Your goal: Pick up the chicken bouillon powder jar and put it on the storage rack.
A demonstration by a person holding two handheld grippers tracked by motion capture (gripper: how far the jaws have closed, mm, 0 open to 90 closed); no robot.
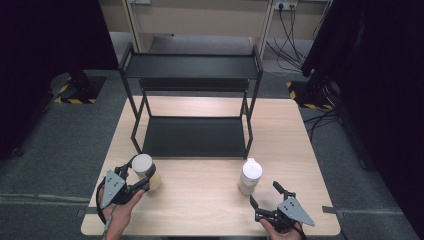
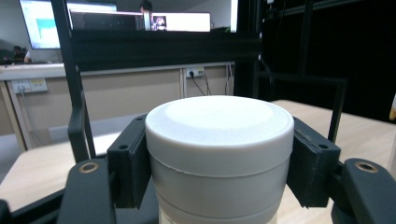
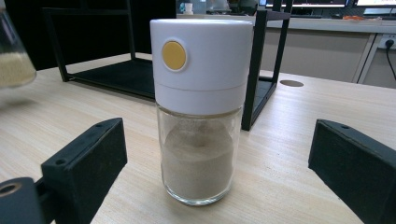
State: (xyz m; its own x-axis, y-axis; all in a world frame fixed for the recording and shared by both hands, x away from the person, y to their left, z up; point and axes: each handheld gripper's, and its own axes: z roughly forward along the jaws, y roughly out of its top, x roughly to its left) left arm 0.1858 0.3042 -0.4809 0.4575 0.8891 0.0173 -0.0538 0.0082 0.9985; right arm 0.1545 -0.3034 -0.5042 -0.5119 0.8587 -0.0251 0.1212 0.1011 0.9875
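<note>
From above, our left gripper (image 1: 136, 179) pinches a white-capped jar (image 1: 143, 165) at the table's (image 1: 200, 200) front left; its own view shows jaws clamped on the cap (image 2: 219, 126), so the jar could twist loose. In the right gripper view our jaws stand spread around the seasoning shaker (image 3: 201, 107), untouched, and a crooked approach might topple it.

High overhead view; two close table-level views facing the rack (image 1: 192, 100).
</note>
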